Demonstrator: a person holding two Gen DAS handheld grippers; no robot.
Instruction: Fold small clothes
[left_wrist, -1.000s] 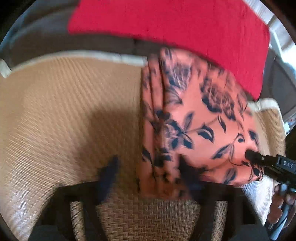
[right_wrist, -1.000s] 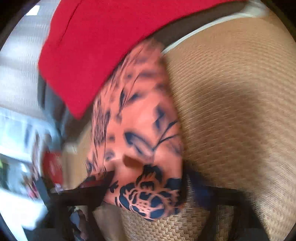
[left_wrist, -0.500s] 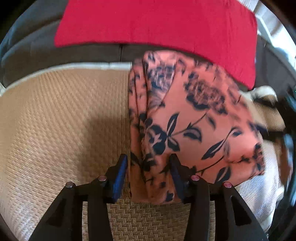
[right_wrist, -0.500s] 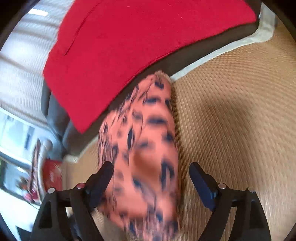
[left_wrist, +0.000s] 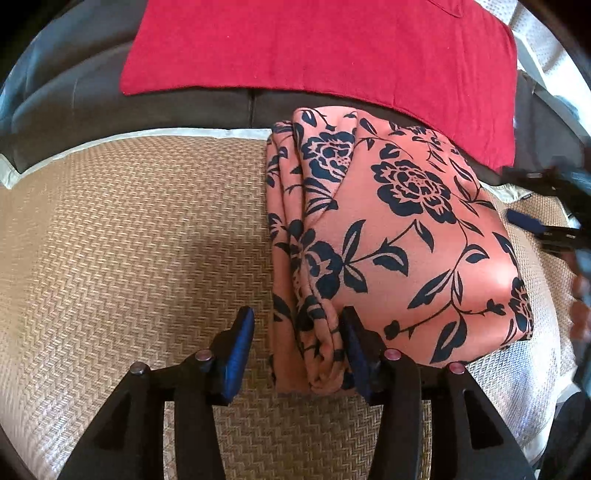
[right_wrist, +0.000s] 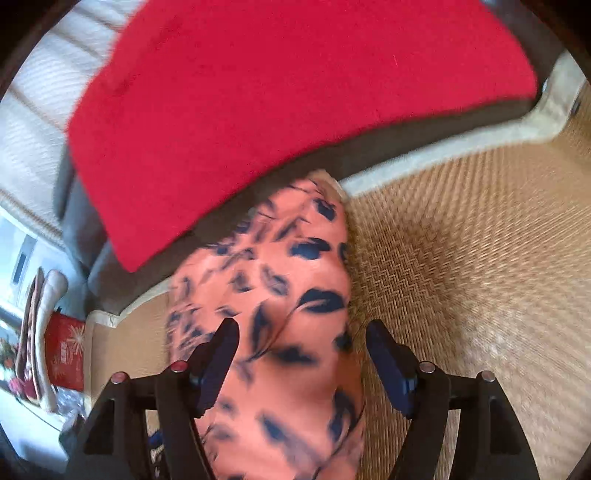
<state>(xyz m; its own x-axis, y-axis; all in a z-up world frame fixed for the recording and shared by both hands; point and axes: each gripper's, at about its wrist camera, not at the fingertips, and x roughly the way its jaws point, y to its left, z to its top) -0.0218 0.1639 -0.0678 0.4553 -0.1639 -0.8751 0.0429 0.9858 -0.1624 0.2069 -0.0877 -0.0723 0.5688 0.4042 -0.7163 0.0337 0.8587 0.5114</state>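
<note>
Bright daylight is falling evenly, leaving the floral garment (left_wrist: 399, 236) sharp in the left view, while motion blur is smearing it (right_wrist: 273, 314) in the right. Fisheye bending is curving edges around it.

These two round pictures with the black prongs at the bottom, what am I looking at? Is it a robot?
No robot: a person holds a two-finger gripper in each hand, and a wide-angle camera on each looks along its fingers. That is why both pictures bulge.

One picture is from the left gripper, the other from the right gripper. The black prongs with blue pads are the fingers.

A folded orange cloth with dark flowers lies on a woven tan mat. Behind it a red cloth lies over a dark cushion.

Both grippers are open and hold nothing. The left one's fingers straddle the cloth's layered edge. The right picture is blurred by motion; its fingers stand on either side of the cloth.
</note>
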